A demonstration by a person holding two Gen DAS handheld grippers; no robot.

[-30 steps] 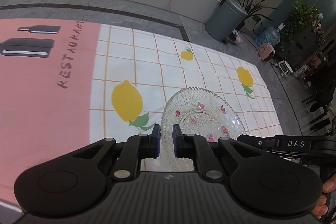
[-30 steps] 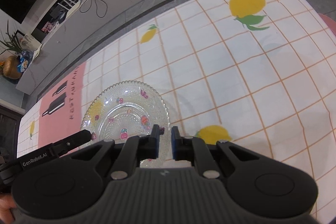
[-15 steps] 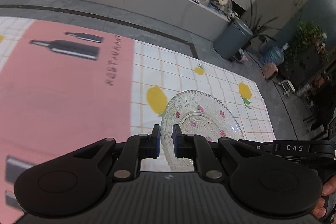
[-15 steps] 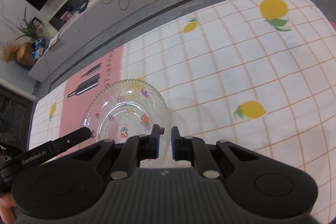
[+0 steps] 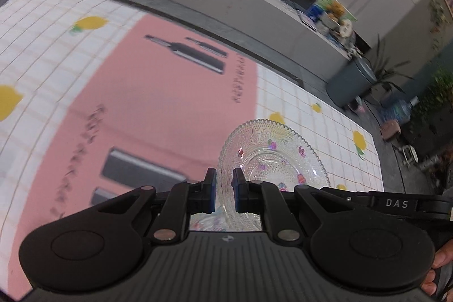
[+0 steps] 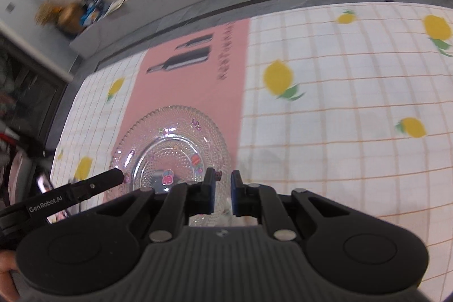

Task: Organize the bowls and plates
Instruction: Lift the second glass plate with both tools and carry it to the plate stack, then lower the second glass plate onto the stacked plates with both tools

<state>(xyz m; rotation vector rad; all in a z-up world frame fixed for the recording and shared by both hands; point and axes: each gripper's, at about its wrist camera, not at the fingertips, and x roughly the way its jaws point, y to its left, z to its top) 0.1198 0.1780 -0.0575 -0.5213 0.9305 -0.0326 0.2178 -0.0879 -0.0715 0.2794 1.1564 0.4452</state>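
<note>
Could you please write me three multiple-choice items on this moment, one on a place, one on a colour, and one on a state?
1. Where on the glass plate does each gripper hold?
A. Its centre
B. Its rim
C. Its underside only

2. What colour is the tablecloth panel with the printed bottles?
A. Pink
B. Blue
C. Green

3. How does the plate stand?
A. Flat on the cloth
B. Held by both grippers
C. Stacked under a bowl

Answers:
1 B, as the left gripper and right gripper each straddle the edge.
2 A, since the bottles lie on pink.
3 B, with both sets of jaws closed on it.
</note>
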